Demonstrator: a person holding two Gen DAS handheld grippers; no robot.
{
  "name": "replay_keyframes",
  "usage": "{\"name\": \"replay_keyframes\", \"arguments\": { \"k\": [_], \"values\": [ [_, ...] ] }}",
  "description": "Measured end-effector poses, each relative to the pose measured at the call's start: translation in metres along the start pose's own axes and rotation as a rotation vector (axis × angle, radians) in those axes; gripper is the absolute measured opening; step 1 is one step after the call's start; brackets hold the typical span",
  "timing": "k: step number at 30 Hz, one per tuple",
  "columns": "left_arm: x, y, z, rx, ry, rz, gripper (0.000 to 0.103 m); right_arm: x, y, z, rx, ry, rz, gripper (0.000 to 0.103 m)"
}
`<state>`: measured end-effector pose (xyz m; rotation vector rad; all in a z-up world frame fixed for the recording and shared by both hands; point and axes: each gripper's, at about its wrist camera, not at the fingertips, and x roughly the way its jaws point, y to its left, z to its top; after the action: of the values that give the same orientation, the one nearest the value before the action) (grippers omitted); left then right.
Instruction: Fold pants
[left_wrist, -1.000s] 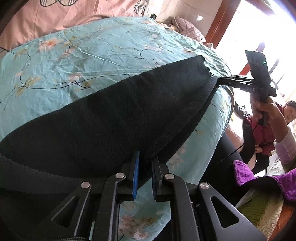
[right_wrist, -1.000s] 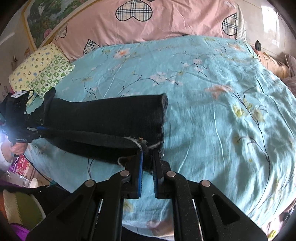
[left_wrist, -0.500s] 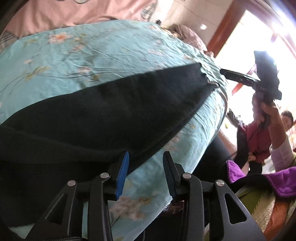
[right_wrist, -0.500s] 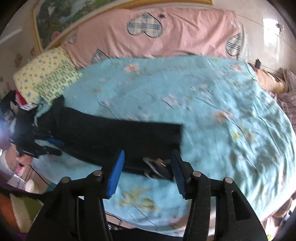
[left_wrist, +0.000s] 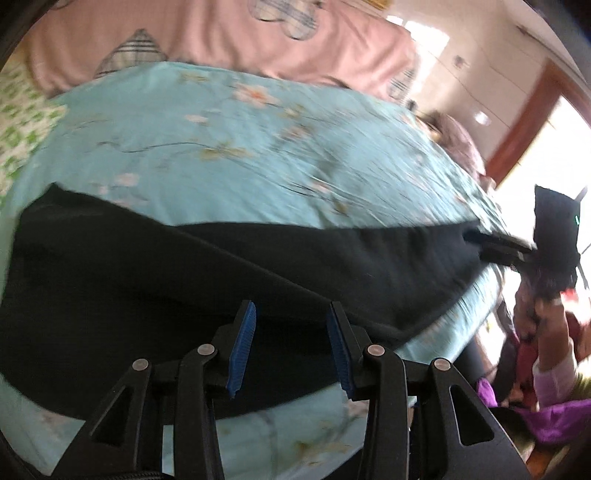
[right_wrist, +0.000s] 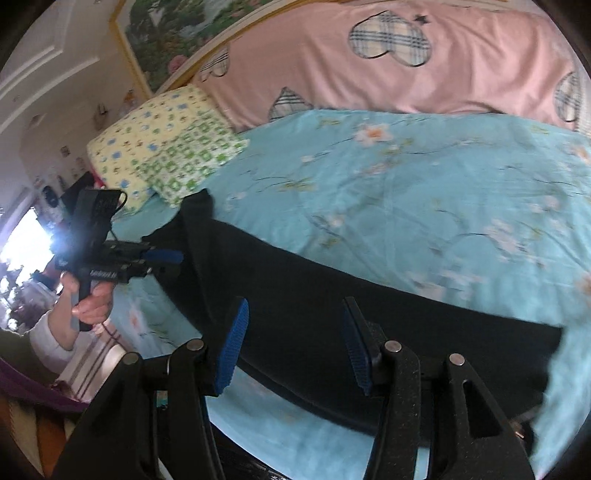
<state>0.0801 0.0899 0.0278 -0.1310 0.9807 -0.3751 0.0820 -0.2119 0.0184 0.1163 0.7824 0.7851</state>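
Black pants (left_wrist: 184, 277) lie folded lengthwise in a long band across the light blue flowered bedsheet (left_wrist: 221, 147). My left gripper (left_wrist: 291, 306) hovers open above one end of them, nothing between its blue pads. In the left wrist view my right gripper (left_wrist: 491, 247) shows at the far end of the band, blurred. In the right wrist view the pants (right_wrist: 332, 314) run from lower right to upper left. My right gripper (right_wrist: 294, 302) stands open over them, holding nothing. The left gripper (right_wrist: 173, 262) shows open beside the pants' far end, held in a hand (right_wrist: 88, 299).
A pink headboard cover with plaid hearts (right_wrist: 369, 62) backs the bed, and a yellow-green patterned pillow (right_wrist: 166, 147) lies at its far left corner. Purple cloth (left_wrist: 554, 417) lies off the bed edge at lower right. A wooden door frame (left_wrist: 524, 122) stands beyond.
Both grippers were shut on the pants' ends a second ago. They have opened, let go and drawn back and upward. The pants now rest flat on the sheet.
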Motion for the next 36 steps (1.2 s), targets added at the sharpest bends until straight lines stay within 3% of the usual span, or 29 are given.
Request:
{"name": "replay_keyframes", "arguments": {
  "k": [10, 17, 19, 27, 34, 35, 36],
  "values": [
    [-0.021, 0.070, 0.032, -0.218, -0.026, 0.119, 0.041, 0.055, 0.027, 0.018, -0.003, 0.061, 0.149, 0.053],
    [-0.012, 0.110, 0.078, -0.340, 0.030, 0.215, 0.059, 0.087, 0.040, 0.030, -0.007, 0.117, 0.218, 0.054],
    [-0.003, 0.120, 0.094, -0.368, 0.072, 0.267, 0.061, 0.097, 0.046, 0.031, -0.018, 0.136, 0.232, 0.060],
    [0.059, 0.154, 0.137, -0.401, 0.332, 0.493, 0.061, 0.137, 0.070, 0.035, -0.097, 0.217, 0.277, 0.061],
    [0.108, 0.161, 0.146, -0.302, 0.501, 0.653, 0.061, 0.164, 0.081, 0.038, -0.130, 0.273, 0.323, 0.061],
    [0.111, 0.162, 0.144, -0.295, 0.513, 0.661, 0.059, 0.168, 0.083, 0.038, -0.130, 0.280, 0.331, 0.061],
    [0.113, 0.163, 0.142, -0.288, 0.519, 0.663, 0.046, 0.171, 0.082, 0.037, -0.129, 0.285, 0.337, 0.061]
  ]
}}
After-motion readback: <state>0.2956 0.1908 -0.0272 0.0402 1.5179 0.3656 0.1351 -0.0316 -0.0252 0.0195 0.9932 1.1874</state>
